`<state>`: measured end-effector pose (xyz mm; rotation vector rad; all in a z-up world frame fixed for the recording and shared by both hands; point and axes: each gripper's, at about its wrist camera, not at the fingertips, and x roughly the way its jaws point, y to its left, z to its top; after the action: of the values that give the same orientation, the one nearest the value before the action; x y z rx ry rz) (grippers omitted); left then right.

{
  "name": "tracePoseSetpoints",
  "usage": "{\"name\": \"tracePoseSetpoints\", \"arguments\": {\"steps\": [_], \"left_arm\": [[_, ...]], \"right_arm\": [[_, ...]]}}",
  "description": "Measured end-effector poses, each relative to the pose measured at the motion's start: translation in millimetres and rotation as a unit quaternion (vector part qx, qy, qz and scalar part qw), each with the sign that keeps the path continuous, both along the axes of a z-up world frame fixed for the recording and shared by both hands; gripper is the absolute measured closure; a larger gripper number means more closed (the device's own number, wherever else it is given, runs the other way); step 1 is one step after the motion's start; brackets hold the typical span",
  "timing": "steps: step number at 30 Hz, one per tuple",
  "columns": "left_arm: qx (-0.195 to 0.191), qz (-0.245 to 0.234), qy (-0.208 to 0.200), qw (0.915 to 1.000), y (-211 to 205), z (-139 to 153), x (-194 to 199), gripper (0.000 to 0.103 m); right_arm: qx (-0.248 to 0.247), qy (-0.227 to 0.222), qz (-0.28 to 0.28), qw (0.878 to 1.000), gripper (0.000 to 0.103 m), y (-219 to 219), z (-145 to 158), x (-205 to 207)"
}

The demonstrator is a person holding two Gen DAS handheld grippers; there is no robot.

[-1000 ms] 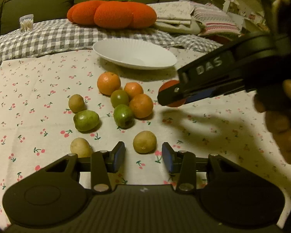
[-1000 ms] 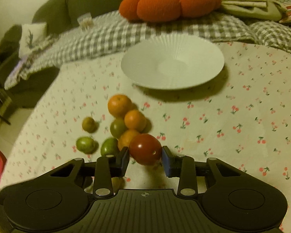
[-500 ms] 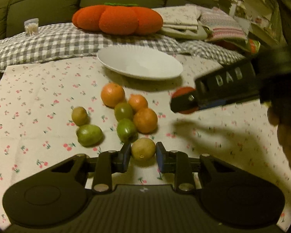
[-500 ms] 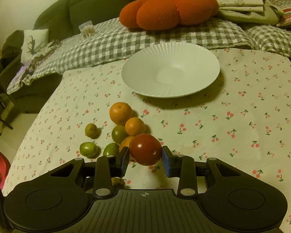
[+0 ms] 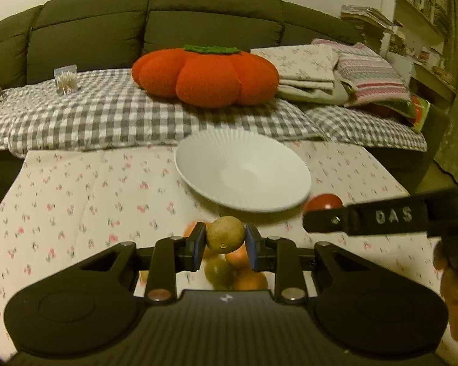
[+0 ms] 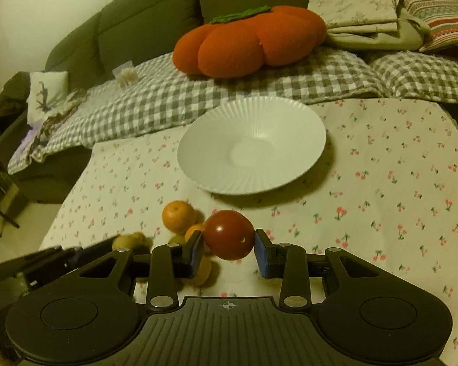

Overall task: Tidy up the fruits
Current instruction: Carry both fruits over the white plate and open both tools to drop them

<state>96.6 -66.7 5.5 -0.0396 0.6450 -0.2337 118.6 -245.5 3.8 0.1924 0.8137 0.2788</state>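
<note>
Two grippers are each clamped on one fruit above the cherry-print tablecloth (image 6: 397,183). Left gripper (image 5: 225,241): pads pressed against a brownish-yellow round fruit (image 5: 225,235), held clear of the cloth. Right gripper (image 6: 229,245): pads pinching a red tomato (image 6: 229,234), also off the cloth. White ribbed plate (image 6: 308,122) sits beyond both, with nothing on it. Oranges (image 6: 178,216) and green fruit lie clustered on the cloth below the grippers. Orange pumpkin cushion (image 5: 204,76) rests on the checked blanket (image 5: 107,116) behind.
</note>
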Motion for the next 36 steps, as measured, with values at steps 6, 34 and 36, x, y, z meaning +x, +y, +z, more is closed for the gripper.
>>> {"name": "tracePoseSetpoints", "arguments": {"steps": [6, 34, 36], "left_arm": [[-0.001, 0.009, -0.005, 0.9999, 1, 3, 34, 0.077], [0.037, -0.031, -0.002, 0.9988, -34, -51, 123, 0.077], [0.04, -0.031, 0.005, 0.9987, -35, -56, 124, 0.077]], "right_arm": [[-0.008, -0.007, -0.012, 1.0, 0.069, -7, 10, 27], [-0.076, -0.015, -0.005, 0.997, 0.068, -4, -39, 112], [-0.077, -0.018, -0.004, 0.997, 0.068, -4, -41, 114]]}}
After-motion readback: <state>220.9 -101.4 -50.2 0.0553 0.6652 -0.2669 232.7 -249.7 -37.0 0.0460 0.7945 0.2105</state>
